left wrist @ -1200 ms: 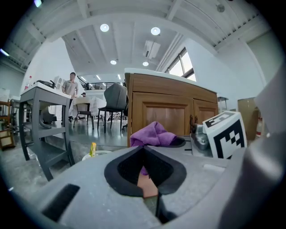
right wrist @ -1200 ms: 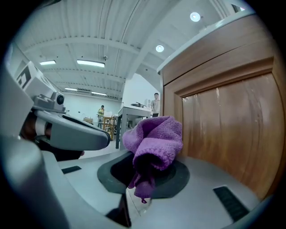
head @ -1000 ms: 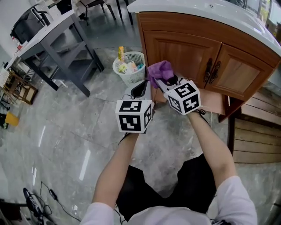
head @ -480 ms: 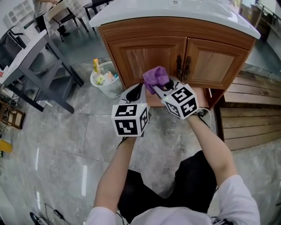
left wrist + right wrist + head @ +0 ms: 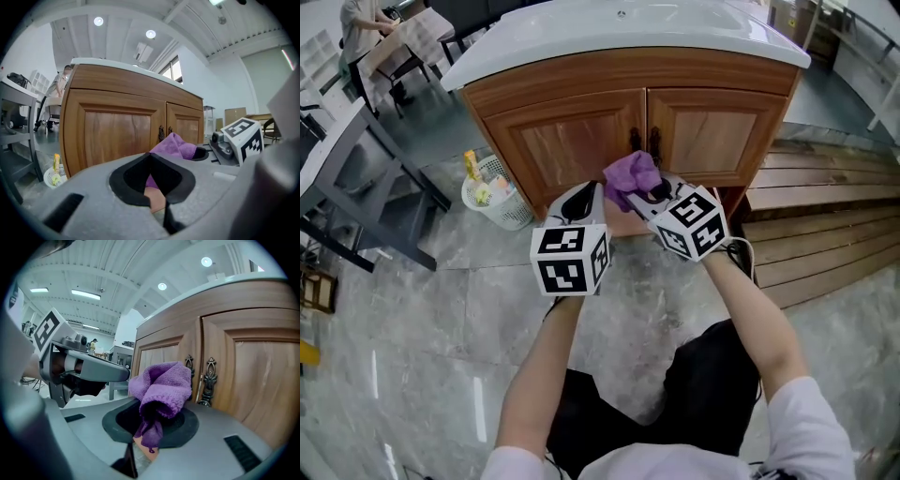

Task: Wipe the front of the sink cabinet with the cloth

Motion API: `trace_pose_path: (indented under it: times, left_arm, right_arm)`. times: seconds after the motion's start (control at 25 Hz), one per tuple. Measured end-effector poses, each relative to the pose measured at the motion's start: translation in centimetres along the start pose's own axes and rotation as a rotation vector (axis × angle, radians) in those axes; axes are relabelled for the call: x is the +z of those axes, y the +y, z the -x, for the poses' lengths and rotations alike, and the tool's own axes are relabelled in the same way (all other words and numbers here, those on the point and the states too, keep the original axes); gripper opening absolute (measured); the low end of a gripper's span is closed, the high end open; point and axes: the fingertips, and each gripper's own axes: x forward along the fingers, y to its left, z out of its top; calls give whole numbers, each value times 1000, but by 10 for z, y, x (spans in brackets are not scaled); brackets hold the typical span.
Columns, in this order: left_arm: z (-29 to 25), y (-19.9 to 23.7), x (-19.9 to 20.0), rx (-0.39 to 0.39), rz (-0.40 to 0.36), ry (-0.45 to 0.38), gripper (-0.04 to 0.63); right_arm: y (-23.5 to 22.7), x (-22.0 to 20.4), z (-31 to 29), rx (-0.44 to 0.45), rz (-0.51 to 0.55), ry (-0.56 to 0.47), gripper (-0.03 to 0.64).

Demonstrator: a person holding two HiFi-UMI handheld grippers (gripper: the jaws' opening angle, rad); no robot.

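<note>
The wooden sink cabinet (image 5: 553, 155) stands under a white sink top (image 5: 609, 28), its two doors meeting at dark metal handles (image 5: 643, 141). A bunched purple cloth (image 5: 630, 174) is held in my right gripper (image 5: 649, 186), just in front of the lower cabinet below the handles. In the right gripper view the cloth (image 5: 161, 387) sticks up from the gripper (image 5: 149, 430) close to the handles (image 5: 208, 376). My left gripper (image 5: 584, 199) hangs beside it to the left, shut and empty. In the left gripper view the gripper (image 5: 151, 159) points at the left door (image 5: 115, 136), with the cloth (image 5: 177, 146) behind it.
A white mesh wastebasket (image 5: 495, 192) with bottles stands left of the cabinet. A grey table (image 5: 352, 131) is farther left. Wooden slats (image 5: 825, 234) lie on the floor to the right. A person sits at a table far back left (image 5: 366, 14). The floor is grey marble.
The view has swung so that the cabinet now sits centred ahead. Both grippers and the cloth have shifted from the cabinet's left corner to below the door handles.
</note>
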Motion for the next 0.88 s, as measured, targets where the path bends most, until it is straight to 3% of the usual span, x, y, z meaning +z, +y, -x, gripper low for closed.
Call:
trace_pose_path:
  times: [0.88]
  left_arm:
    - [-62,-82,-4,-177,15,16,6]
  right_arm:
    - [-98,-35,97,-239,-69,38,72]
